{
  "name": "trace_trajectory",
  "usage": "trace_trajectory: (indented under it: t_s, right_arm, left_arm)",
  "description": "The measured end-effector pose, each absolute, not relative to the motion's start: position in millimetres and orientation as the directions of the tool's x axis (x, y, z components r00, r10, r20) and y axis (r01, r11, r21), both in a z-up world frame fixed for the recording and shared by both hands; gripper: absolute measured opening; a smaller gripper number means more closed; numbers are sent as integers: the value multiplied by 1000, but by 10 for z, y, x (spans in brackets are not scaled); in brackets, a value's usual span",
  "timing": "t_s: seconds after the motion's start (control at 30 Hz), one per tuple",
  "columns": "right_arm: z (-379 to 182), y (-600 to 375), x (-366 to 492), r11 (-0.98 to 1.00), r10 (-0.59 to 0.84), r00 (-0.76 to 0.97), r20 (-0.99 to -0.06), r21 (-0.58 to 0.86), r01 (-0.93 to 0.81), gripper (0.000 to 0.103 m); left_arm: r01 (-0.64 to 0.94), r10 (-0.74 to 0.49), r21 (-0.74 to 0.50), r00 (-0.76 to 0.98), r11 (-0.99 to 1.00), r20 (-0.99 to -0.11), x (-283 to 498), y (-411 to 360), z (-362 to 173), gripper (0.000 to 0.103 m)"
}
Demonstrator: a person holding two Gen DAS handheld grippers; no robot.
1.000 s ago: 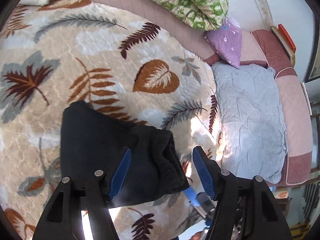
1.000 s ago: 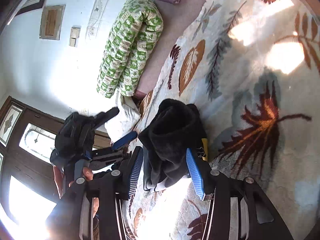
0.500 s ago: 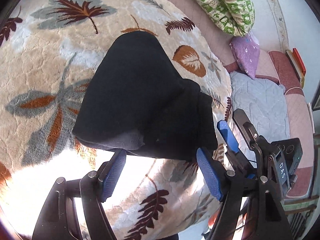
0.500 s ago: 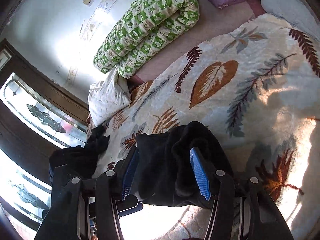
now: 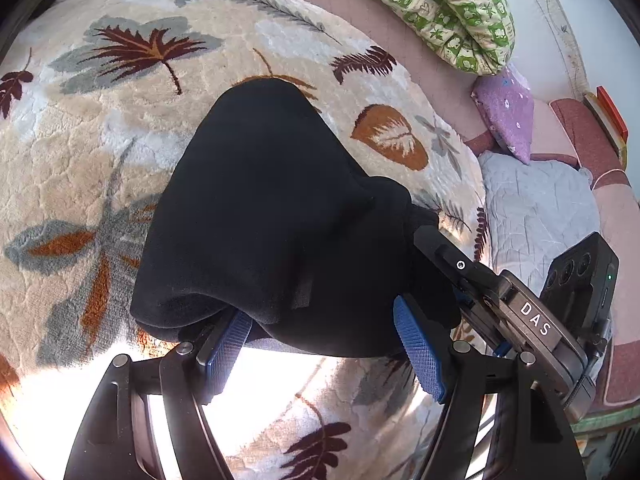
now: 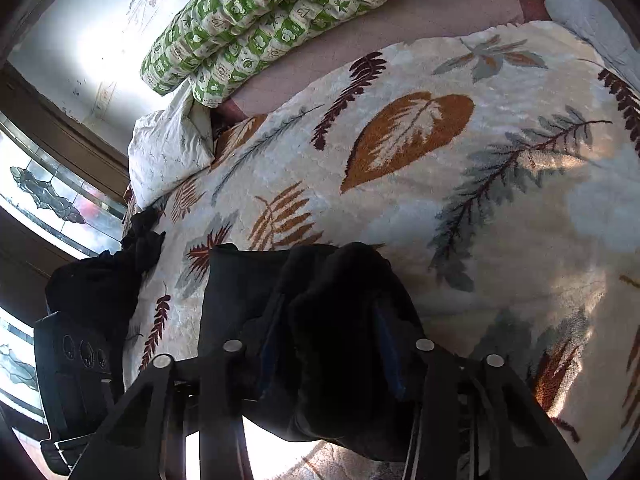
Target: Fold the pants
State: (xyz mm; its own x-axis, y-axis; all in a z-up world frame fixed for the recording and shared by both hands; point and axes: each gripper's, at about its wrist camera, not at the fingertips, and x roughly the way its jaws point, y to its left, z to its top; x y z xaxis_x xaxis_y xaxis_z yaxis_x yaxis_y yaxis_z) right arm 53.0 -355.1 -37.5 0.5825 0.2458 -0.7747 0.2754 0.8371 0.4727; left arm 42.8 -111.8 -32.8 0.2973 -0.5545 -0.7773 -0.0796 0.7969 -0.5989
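The folded black pants (image 5: pixel 272 208) lie as a thick bundle on the leaf-patterned blanket (image 5: pixel 100 112). My left gripper (image 5: pixel 324 344) is open, its blue pads wide apart at the bundle's near edge, the left pad tucked under the cloth. The right gripper's body (image 5: pixel 520 312) shows at the bundle's right side. In the right wrist view the pants (image 6: pixel 320 320) fill the space between the fingers of my right gripper (image 6: pixel 328 356), which stand open with cloth draped over both pads.
A green patterned quilt roll (image 5: pixel 436 4), a purple pillow (image 5: pixel 508 116) and a grey pillow (image 5: pixel 536 208) lie along the far side. A white pillow (image 6: pixel 168 152) and a heap of dark clothes (image 6: pixel 100 276) lie near the window.
Both grippers have pushed further in on the bundle. The right gripper's pads are now buried in the cloth, and the left pad has slipped under the pants' edge.
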Motion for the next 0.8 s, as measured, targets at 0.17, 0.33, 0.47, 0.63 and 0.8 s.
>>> trace_trajectory:
  t_s: [0.17, 0.33, 0.47, 0.63, 0.8]
  right_arm:
    - [-411, -3671, 489, 819, 251, 596, -763, 496, 290, 13]
    - [-279, -3776, 464, 785, 270, 650, -710, 553, 278, 11]
    - [-434, -3854, 514, 802, 227, 614, -755, 503, 322, 11]
    - [-679, -3893, 484, 808, 189, 583, -790, 462, 365, 29]
    - [-472, -3975, 280, 768, 213, 627, -750, 525, 368, 34]
  left_arm:
    - [-88, -528, -575, 305, 813, -793, 508, -1127, -345, 49]
    - [-108, -503, -554, 304, 826, -809, 563, -1103, -348, 26]
    - [-109, -476, -521, 283, 846, -832, 587, -1199, -462, 26]
    - [-85, -490, -526, 264, 846, -831, 590, -1190, -458, 26]
    - [-37, -561, -582, 225, 812, -797, 432, -989, -276, 26]
